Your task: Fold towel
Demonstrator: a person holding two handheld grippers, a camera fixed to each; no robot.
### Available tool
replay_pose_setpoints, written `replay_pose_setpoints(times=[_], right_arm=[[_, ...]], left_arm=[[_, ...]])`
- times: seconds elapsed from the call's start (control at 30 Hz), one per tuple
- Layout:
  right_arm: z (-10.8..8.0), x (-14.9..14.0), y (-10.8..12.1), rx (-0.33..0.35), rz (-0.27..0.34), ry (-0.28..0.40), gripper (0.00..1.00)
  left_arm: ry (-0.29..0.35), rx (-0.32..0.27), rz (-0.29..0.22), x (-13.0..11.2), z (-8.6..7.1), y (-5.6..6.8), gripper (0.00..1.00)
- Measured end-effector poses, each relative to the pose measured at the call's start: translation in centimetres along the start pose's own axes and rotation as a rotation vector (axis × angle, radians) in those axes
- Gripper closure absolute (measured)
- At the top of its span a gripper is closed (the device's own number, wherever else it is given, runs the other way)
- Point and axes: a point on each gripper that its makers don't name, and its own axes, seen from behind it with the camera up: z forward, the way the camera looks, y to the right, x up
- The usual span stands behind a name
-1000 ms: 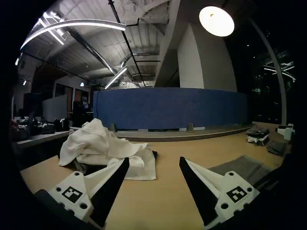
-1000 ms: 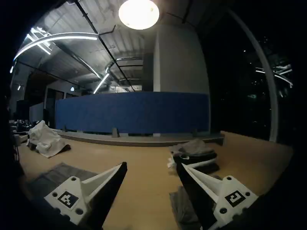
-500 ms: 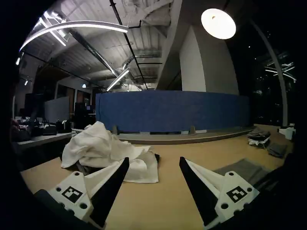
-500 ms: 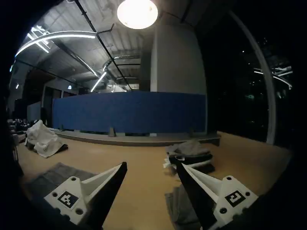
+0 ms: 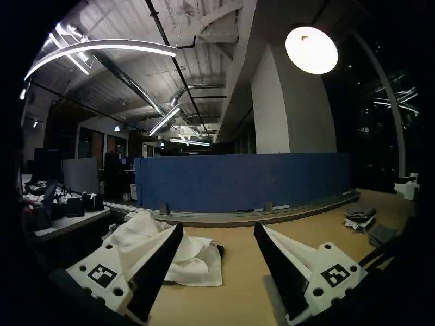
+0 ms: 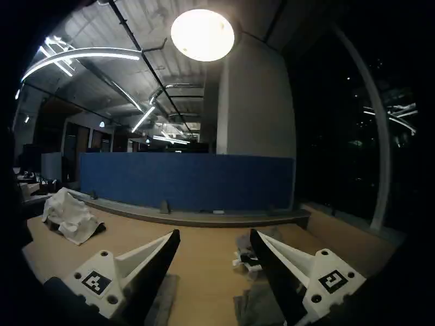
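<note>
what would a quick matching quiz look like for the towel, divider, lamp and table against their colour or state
Things:
1. crumpled towel
2. divider
3. lamp
4. table

Colour or state:
a. blue
b. lit, overhead
c. white
d. light wood

Pairs: 1-c, 2-a, 3-b, 4-d

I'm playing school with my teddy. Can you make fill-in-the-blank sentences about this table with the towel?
The crumpled towel is ___ in colour.
The divider behind the table is coloured ___.
The left gripper is ___, not shut.
Missing words: white; blue; open.
</note>
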Motion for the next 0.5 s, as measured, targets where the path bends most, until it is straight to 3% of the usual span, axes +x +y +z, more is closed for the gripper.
replay_pose_setpoints(times=[0.2,0.5], right_arm=[[-0.5,3.1,-0.3,0.021,0.013,-0.013,0.00],[-0.4,4.8,0.1,0.020,0.007,-0.024,0.00]], left_arm=[[-0.008,-0.001,-0.010,2.8,-0.3,-0.1,0.03],[-0.041,-0.028,0.004,3.9,-0.1,1.2,0.03]])
